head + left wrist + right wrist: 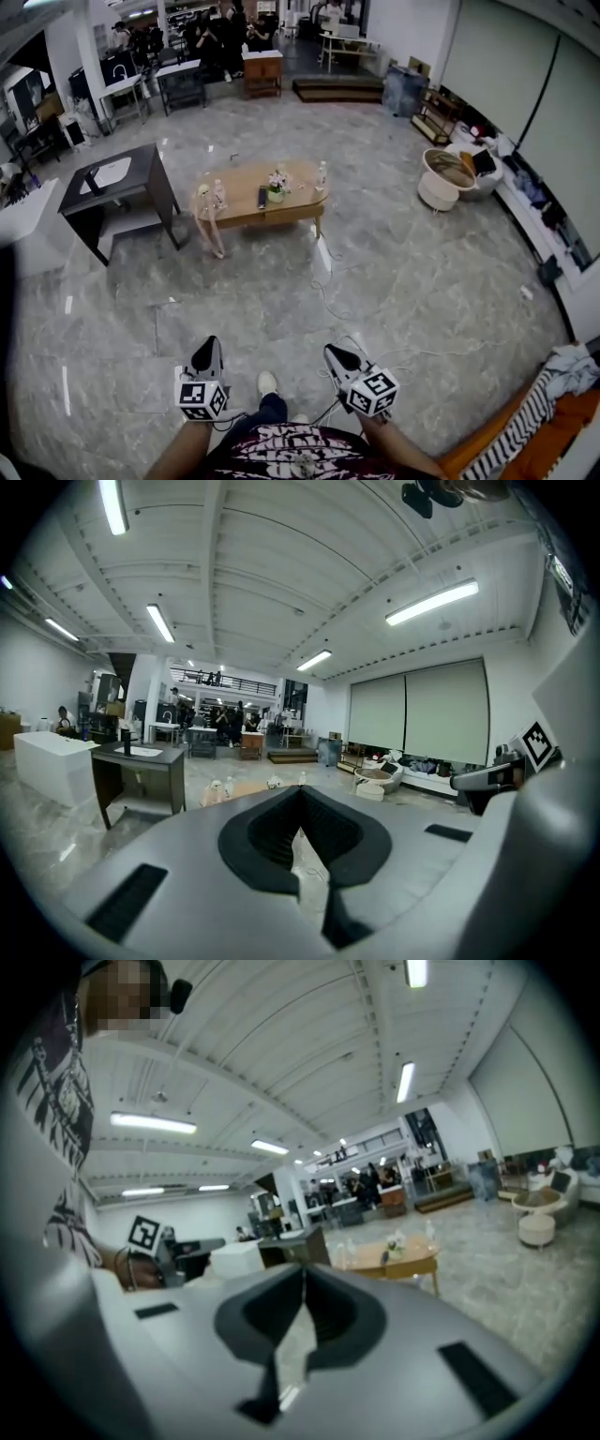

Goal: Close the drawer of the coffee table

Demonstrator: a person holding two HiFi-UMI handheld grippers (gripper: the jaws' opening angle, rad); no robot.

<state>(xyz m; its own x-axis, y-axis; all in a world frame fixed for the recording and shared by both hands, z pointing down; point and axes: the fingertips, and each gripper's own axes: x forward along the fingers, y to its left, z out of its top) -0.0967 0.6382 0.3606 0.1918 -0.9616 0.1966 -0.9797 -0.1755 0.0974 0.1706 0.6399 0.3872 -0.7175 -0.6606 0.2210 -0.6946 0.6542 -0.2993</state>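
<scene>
The left gripper (209,345) and right gripper (334,353) were both fully closed and held nothing, low in front of the person. The oval wooden coffee table (239,184) stood well apart at about twelve o'clock, and its drawer was too small to make out. A loose cable (325,286) crossed the floor between them, so walking over risked a snag. A careless shove could have toppled the flower pot (276,187) and the bottle (322,174) on top.

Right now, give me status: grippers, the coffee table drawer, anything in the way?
Left gripper, right gripper shut, empty. Coffee table far across the floor; drawer too small to judge. Loose cable lies on the floor between.
</scene>
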